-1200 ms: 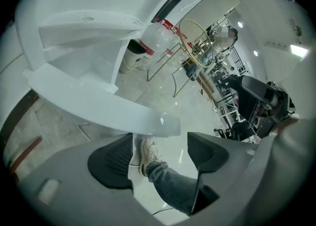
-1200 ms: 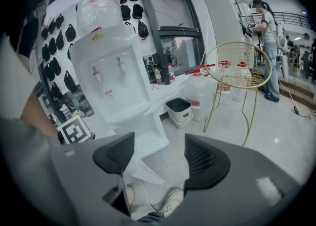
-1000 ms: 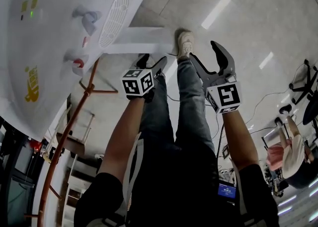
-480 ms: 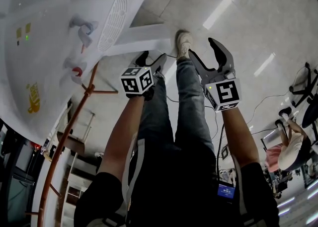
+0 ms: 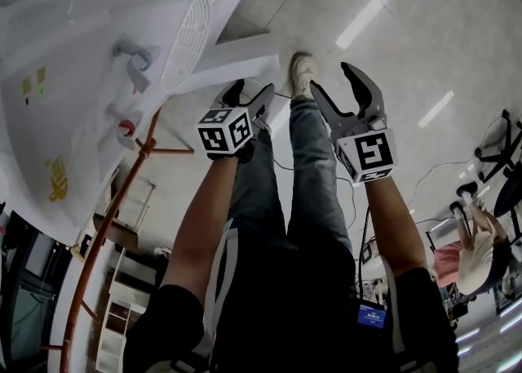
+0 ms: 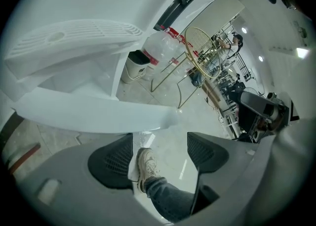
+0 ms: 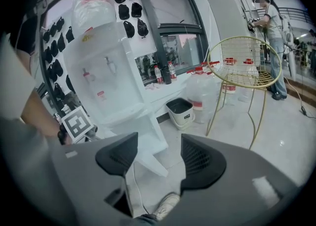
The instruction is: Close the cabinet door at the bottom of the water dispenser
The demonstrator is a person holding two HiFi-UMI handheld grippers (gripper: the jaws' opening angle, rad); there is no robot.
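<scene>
The white water dispenser (image 5: 98, 77) fills the upper left of the head view, its drip grille (image 5: 189, 33) facing me. Its bottom cabinet door (image 5: 232, 57) stands open and juts out to the right. My left gripper (image 5: 250, 95) is open just below the door's edge, with nothing between its pads. In the left gripper view the door (image 6: 89, 113) runs as a white band just ahead of the left gripper (image 6: 158, 146). My right gripper (image 5: 334, 86) hangs to the right of the door; its jaws are closing on nothing. In the right gripper view the open door (image 7: 150, 157) shows past the right gripper (image 7: 158, 153).
The person's leg and shoe (image 5: 303, 73) stretch between the grippers. A yellow wire chair (image 7: 242, 71), water bottles (image 7: 202, 91) and a bin (image 7: 180, 111) stand right of the dispenser. A cable (image 7: 129, 190) lies on the floor. Another person (image 7: 271, 32) stands far right.
Both grippers have crept forward towards the open door. The right jaws have narrowed a little. The head view has tilted, showing more of the dispenser's front.
</scene>
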